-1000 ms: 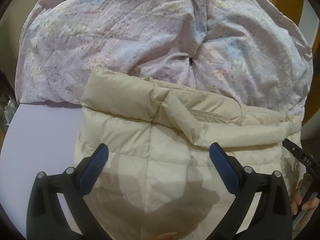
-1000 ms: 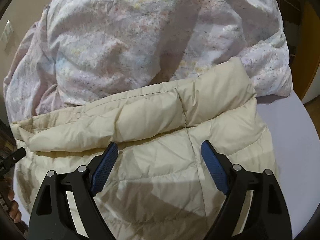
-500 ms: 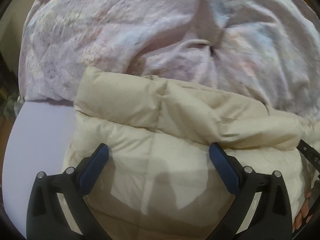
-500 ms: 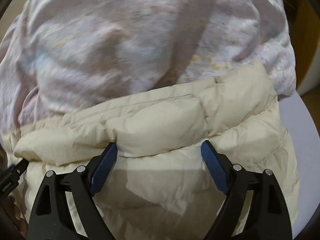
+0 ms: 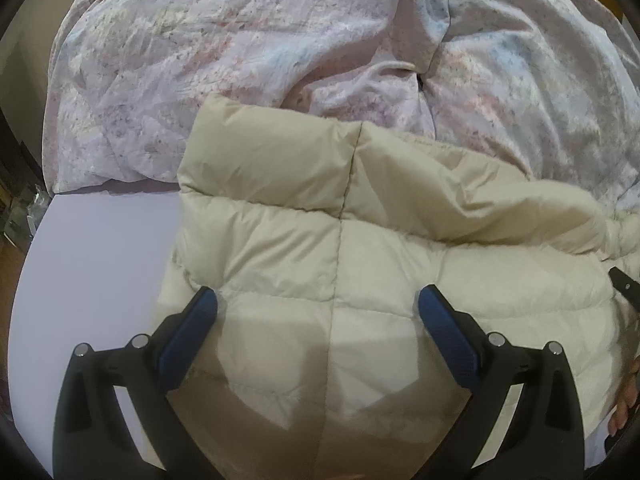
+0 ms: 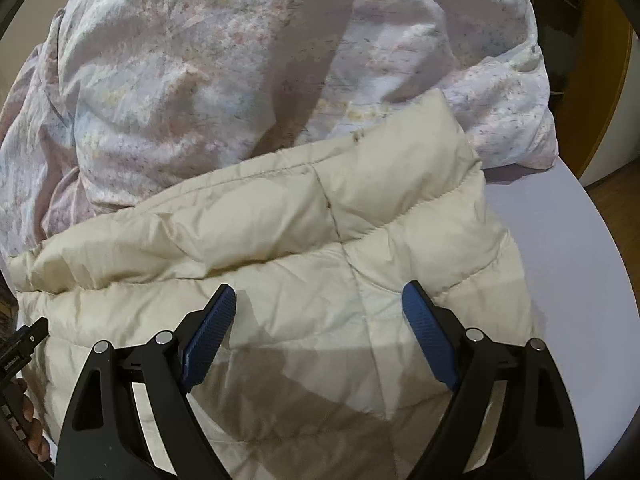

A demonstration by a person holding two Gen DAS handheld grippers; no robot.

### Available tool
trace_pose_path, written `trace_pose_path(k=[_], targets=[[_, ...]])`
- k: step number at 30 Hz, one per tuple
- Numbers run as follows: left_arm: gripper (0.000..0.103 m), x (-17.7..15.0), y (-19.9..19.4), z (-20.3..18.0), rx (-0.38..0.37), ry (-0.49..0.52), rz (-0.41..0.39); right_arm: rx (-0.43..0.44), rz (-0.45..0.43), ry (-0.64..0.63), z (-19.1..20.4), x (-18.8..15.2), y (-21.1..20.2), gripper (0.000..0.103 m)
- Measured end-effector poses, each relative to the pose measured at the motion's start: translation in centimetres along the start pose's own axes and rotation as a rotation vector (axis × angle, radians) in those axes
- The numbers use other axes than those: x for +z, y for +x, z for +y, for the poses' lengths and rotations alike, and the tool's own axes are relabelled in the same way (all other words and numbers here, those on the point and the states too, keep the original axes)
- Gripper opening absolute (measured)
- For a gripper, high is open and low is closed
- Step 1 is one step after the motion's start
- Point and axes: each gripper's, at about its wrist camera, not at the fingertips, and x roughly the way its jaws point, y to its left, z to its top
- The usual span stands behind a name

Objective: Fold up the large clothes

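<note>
cream puffer jacket (image 5: 360, 280) against floral duvet (image 5: 240, 60)

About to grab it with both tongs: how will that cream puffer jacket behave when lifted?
The cream puffer jacket looks floppy: its top band already lies folded over in soft creases, so it will likely sag between grips. Its puffy quilted panels suggest it is light for its bulk. The smooth, slightly shiny shell may slip from a shallow pinch.

Two close, steeply downward wrist views, sharing jacket (image 5: 328, 264).
</note>
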Motion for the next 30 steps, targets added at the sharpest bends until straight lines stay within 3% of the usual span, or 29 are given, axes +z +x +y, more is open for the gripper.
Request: trace_pose_path(k=[8, 14, 30], targets=[[0.101, -1.1, 1.7, -1.3, 0.053, 0.031, -0.027, -0.035, -0.005, -0.047, 0.5, -1.6, 1.3, 0.095], [0.101, -0.2, 3.8, -1.1, 0.072, 0.025, -0.037, -0.049, -0.014, -0.062, 2.4, -1.3, 3.2, 0.101], [0.101, 0.2, 7.9, 1.9, 0.077, 0.0, -0.078, -0.068, -0.053, -0.095, 6.6, -3.6, 6.0, 0.102]])
